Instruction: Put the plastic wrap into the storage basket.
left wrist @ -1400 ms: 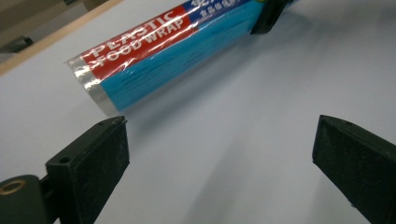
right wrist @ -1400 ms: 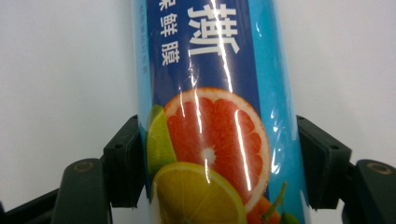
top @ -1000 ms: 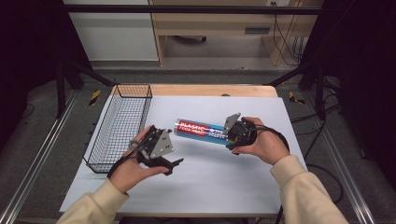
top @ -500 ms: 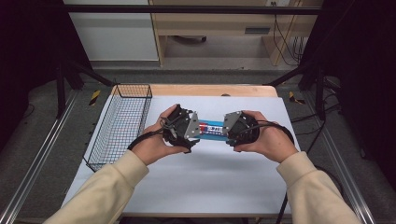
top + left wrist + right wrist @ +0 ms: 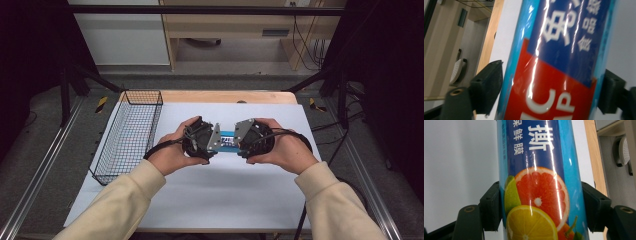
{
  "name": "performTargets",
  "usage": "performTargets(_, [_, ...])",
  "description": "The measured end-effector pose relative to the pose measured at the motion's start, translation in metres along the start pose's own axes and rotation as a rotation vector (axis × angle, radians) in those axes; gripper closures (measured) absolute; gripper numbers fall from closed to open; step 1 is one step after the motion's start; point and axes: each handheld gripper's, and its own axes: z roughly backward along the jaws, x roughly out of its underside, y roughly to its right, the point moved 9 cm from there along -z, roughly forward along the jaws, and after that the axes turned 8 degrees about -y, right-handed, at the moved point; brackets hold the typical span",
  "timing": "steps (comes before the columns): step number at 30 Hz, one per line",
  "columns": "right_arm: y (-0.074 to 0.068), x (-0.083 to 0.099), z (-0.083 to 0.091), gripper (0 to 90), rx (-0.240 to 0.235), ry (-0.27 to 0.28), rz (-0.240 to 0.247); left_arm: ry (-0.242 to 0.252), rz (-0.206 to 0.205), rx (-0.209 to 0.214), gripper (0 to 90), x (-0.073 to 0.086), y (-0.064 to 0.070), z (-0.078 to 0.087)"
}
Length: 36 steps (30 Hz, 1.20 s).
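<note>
High view: both grippers meet over a blue roll on the white table (image 5: 200,200).
Left gripper (image 5: 206,141) and right gripper (image 5: 246,138) face each other just right of the wire basket (image 5: 131,131), each at one end of the blue roll (image 5: 227,141), which lies flat between them. Left gripper view, and the roll (image 5: 559,62) fills the gap, black jaws pressed against its two sides, pinching the red-and-blue printed end. Right gripper view: same story, jaws clamped on either side of the roll (image 5: 539,182) at the citrus-fruit picture, with the table's wooden edge (image 5: 592,150) running just beyond it.
</note>
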Motion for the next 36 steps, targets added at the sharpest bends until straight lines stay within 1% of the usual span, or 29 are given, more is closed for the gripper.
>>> performTargets(1, [-0.001, -0.001, 0.0, 30.3, -0.002, -0.001, 0.003, -0.014, -0.015, 0.008, 23.9, 0.0, 0.003, 0.0])
performTargets(4, [-0.001, -0.002, -0.001, 30.4, 0.003, 0.0, 0.007, -0.022, -0.014, 0.014, 25.5, 0.001, 0.003, -0.002])
performTargets(6, [-0.002, -0.003, -0.002, 30.4, -0.003, -0.006, 0.015, -0.026, -0.014, 0.021, 25.6, 0.003, 0.003, -0.003])
performTargets(7, [-0.003, -0.003, -0.003, 30.4, -0.003, -0.005, 0.011, -0.014, -0.005, 0.025, 25.9, 0.003, 0.005, -0.004])
performTargets(11, [-0.005, -0.003, -0.005, 30.4, -0.016, -0.002, 0.014, -0.013, 0.001, 0.023, 26.5, 0.005, 0.008, -0.003])
performTargets(12, [-0.006, -0.003, -0.006, 30.3, -0.022, -0.001, 0.015, -0.009, 0.01, 0.023, 26.5, 0.006, 0.01, -0.003])
performTargets(14, [-0.006, -0.004, -0.007, 30.2, -0.022, 0.0, 0.02, -0.011, 0.01, 0.019, 26.7, 0.006, 0.011, -0.003])
performTargets(15, [-0.008, -0.004, -0.009, 29.7, -0.031, 0.005, 0.021, -0.012, 0.012, 0.013, 26.8, 0.008, 0.014, -0.002])
performTargets(16, [-0.009, -0.004, -0.01, 29.2, -0.03, 0.003, 0.021, -0.011, 0.021, 0.012, 26.9, 0.01, 0.015, -0.002])
performTargets(17, [-0.009, -0.004, -0.012, 26.8, -0.023, 0.0, 0.023, -0.013, 0.027, 0.013, 27.0, 0.011, 0.016, -0.002])
performTargets(18, [-0.008, -0.003, -0.013, 18.9, -0.009, -0.009, 0.035, -0.019, 0.027, 0.009, 27.0, 0.013, 0.017, -0.002])
performTargets(19, [-0.007, -0.001, -0.015, 13.3, 0.002, -0.028, 0.029, -0.019, 0.027, 0.009, 27.0, 0.013, 0.017, -0.002])
performTargets(20, [-0.003, 0.003, -0.015, 12.1, 0.034, -0.042, 0.034, -0.025, 0.037, 0.01, 27.1, 0.018, 0.019, -0.003])
performTargets(21, [-0.002, 0.006, -0.016, 9.9, 0.031, -0.04, 0.025, -0.029, 0.042, 0.01, 27.1, 0.02, 0.02, -0.003])
performTargets(22, [-0.002, 0.006, -0.016, 9.9, 0.031, -0.04, 0.025, -0.029, 0.042, 0.01, 27.1, 0.02, 0.02, -0.003])
performTargets(23, [0.001, 0.016, -0.016, 6.2, 0.037, -0.071, 0.008, -0.031, 0.049, 0.009, 27.1, 0.023, 0.02, -0.003])
performTargets(24, [0.003, 0.021, -0.015, 7.3, 0.044, -0.072, 0.005, -0.04, 0.05, 0.008, 27.2, 0.028, 0.02, -0.002])
performTargets(25, [0.003, 0.025, -0.014, 7.1, 0.042, -0.057, -0.005, -0.041, 0.055, 0.009, 27.2, 0.029, 0.02, -0.002])
performTargets(26, [0.004, 0.028, -0.013, 6.9, 0.038, -0.054, -0.011, -0.042, 0.062, 0.008, 27.1, 0.032, 0.02, -0.002])
performTargets(27, [0.004, 0.034, -0.012, 6.9, 0.043, -0.061, -0.008, -0.044, 0.071, 0.008, 27.1, 0.034, 0.019, -0.002])
performTargets(28, [0.004, 0.034, -0.012, 6.9, 0.043, -0.061, -0.008, -0.044, 0.071, 0.008, 27.2, 0.034, 0.019, -0.002])
performTargets(29, [0.004, 0.042, -0.012, 6.6, 0.037, -0.069, -0.022, -0.045, 0.081, 0.002, 27.2, 0.036, 0.018, -0.002])
performTargets(31, [0.004, 0.051, -0.012, 6.9, 0.046, -0.074, -0.036, -0.046, 0.086, 0.002, 27.3, 0.039, 0.017, 0.0])
performTargets(32, [0.005, 0.056, -0.013, 6.7, 0.046, -0.079, -0.054, -0.036, 0.097, 0.0, 27.3, 0.042, 0.016, 0.001])
performTargets(34, [0.006, 0.065, -0.013, 7.0, 0.05, -0.077, -0.086, -0.039, 0.105, -0.006, 27.3, 0.045, 0.015, 0.004])
performTargets(36, [0.008, 0.073, -0.015, 7.2, 0.057, -0.069, -0.143, -0.04, 0.112, -0.012, 27.3, 0.047, 0.014, 0.006])
